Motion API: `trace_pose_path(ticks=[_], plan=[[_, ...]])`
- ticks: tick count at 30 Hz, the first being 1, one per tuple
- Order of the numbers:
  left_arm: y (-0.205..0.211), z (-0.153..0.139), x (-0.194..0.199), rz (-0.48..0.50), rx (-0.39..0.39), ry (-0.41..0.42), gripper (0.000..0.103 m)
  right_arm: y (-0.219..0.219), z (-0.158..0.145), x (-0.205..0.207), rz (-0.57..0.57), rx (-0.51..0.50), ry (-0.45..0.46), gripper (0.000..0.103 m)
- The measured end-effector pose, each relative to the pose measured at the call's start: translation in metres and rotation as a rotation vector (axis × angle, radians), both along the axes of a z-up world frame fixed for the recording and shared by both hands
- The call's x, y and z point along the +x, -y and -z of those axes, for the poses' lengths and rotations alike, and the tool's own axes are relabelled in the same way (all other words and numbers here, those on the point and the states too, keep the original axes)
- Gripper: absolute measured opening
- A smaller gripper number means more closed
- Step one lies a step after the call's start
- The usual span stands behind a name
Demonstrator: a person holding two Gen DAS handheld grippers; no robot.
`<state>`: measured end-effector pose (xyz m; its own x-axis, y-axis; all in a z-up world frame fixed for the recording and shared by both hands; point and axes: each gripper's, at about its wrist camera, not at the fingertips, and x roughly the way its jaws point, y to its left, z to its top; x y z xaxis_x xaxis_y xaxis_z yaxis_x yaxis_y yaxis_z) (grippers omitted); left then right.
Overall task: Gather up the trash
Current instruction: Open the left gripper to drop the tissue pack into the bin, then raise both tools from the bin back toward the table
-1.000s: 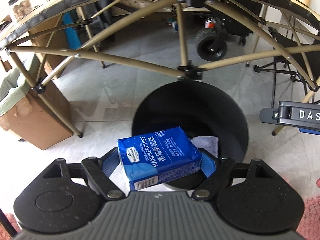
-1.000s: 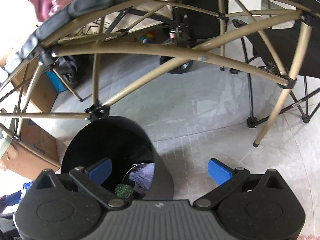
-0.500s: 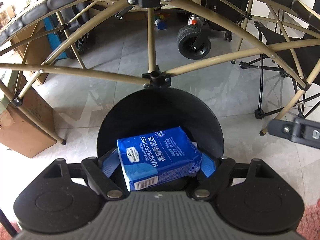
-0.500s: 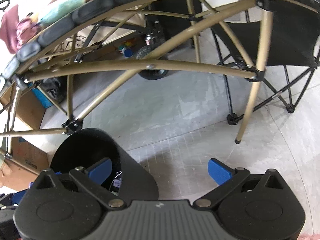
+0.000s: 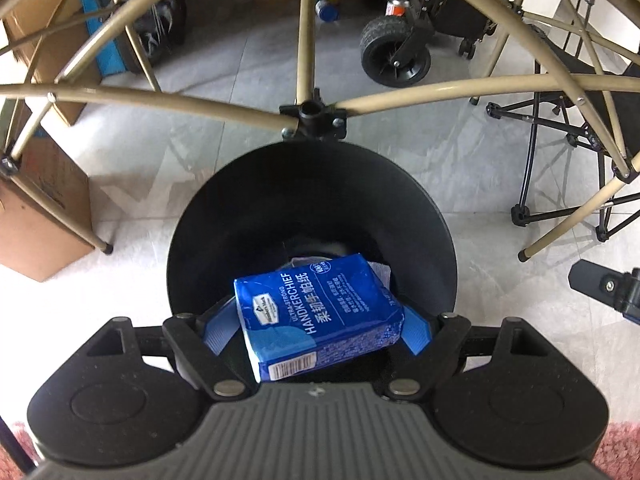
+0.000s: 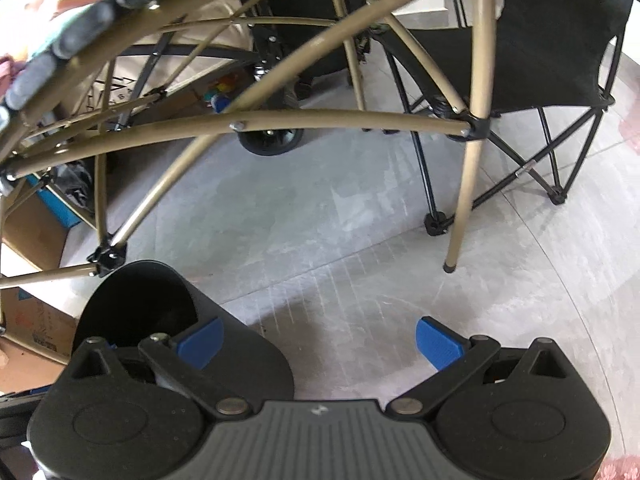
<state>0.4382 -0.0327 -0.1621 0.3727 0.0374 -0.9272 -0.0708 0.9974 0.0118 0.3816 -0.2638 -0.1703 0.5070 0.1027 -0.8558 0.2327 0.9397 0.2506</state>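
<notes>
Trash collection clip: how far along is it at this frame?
Done: something pale already lies at the bottom of the black bin. In hand: the left gripper is shut on a blue handkerchief pack above the bin's mouth. Left: letting the pack drop. The right gripper is open and empty.

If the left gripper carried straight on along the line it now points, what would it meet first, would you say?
Probably the inside of the black trash bin: the left gripper, shut on the blue handkerchief pack, points down into its mouth, where crumpled trash lies. Depth is hard to judge.
</notes>
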Motion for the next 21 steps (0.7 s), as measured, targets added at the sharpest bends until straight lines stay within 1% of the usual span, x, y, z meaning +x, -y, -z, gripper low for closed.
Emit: trace_pose_path(ticks=[6,8,9,10,13,21], plan=[[-0.0014,0.0055,0.002,-0.006,-0.021,-0.036,0.085,0.0016,0.0028,-0.0023,0.0,-0.006,-0.005,0.103],[-0.0013,0.0063,0.0029,-0.007,-0.03,-0.048,0.091,0.0014,0.003,-0.0021,-0.001,-0.005,-0.004,0.103],[-0.0015,0.0065,0.003,-0.009,-0.035,-0.053,0.098,0.0013,0.0031,-0.0021,-0.003,-0.005,-0.003,0.103],[-0.0014,0.0064,0.003,-0.009,-0.038,-0.054,0.101,0.0008,0.0031,-0.0021,-0.005,-0.005,-0.002,0.103],[-0.0012,0.0071,0.0029,0.003,-0.05,-0.06,0.103,0.0002,0.0032,-0.0026,-0.007,-0.005,0.0,0.103],[0.003,0.0074,0.0024,0.015,-0.055,-0.069,0.103,-0.0018,0.002,-0.0029,-0.005,-0.003,0.0,0.103]])
